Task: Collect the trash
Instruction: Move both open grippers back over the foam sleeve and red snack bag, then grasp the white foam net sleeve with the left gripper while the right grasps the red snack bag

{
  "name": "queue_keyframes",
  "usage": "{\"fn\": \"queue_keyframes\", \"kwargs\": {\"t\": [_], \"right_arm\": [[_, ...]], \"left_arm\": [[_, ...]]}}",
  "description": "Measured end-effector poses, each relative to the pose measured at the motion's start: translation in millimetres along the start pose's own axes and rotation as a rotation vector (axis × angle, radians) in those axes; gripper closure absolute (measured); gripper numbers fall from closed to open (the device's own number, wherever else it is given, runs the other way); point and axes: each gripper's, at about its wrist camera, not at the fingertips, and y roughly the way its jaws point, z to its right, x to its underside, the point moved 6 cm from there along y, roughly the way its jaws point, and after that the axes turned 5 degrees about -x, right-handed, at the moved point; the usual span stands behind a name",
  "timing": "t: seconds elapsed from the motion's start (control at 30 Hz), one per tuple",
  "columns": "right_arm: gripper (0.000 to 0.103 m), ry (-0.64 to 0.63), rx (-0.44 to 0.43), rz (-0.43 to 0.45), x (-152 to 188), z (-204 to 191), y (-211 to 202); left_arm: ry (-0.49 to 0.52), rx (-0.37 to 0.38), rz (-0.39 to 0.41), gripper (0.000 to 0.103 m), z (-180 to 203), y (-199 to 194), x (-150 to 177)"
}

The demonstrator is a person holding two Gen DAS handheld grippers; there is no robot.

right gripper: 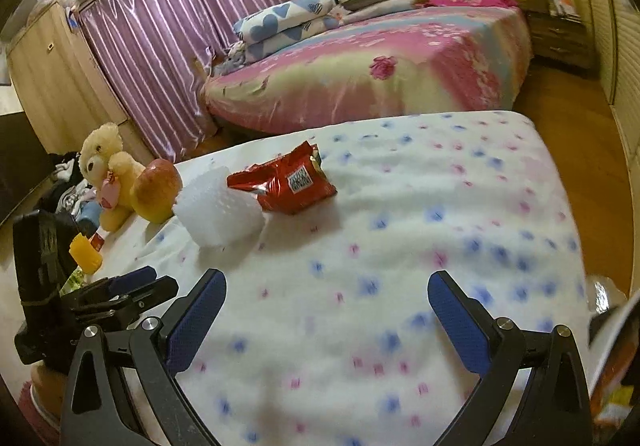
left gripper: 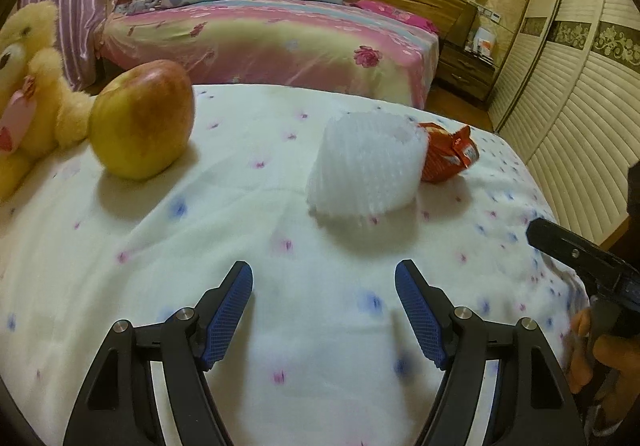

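Observation:
A white foam fruit net lies on the flowered white bedspread, just ahead of my left gripper, whose blue pads stand open with nothing between them. Behind the net lies a crumpled red snack wrapper. In the right wrist view the foam net and the red wrapper lie side by side, up and to the left of my right gripper, open and empty over the bedspread. The left gripper shows at that view's lower left.
An apple and a yellow plush bear sit at the left of the bedspread. A pink bed stands beyond, a wardrobe on the right. An orange object and clothes lie left of the bed. A hand holds the right gripper.

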Motion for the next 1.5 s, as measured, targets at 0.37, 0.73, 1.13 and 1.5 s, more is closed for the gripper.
{"fn": "queue_keyframes", "kwargs": {"t": [0.37,0.73,1.13,1.5], "right_arm": [[0.017,-0.005,-0.062,-0.021,-28,2,35],[0.037,-0.026,-0.104,-0.05,-40,-7,60],[0.098,-0.018,-0.107,-0.074,-37,-8,65],[0.021,-0.028,-0.092,-0.02,-36,-32,56]], "left_arm": [[0.034,0.052,0.011,0.03,-4,27,-26],[0.107,0.129,0.039,0.061,1,42,-31],[0.041,0.107,0.07,0.088,-9,30,-26],[-0.032,0.043,0.11,0.088,-16,6,-6]]}}
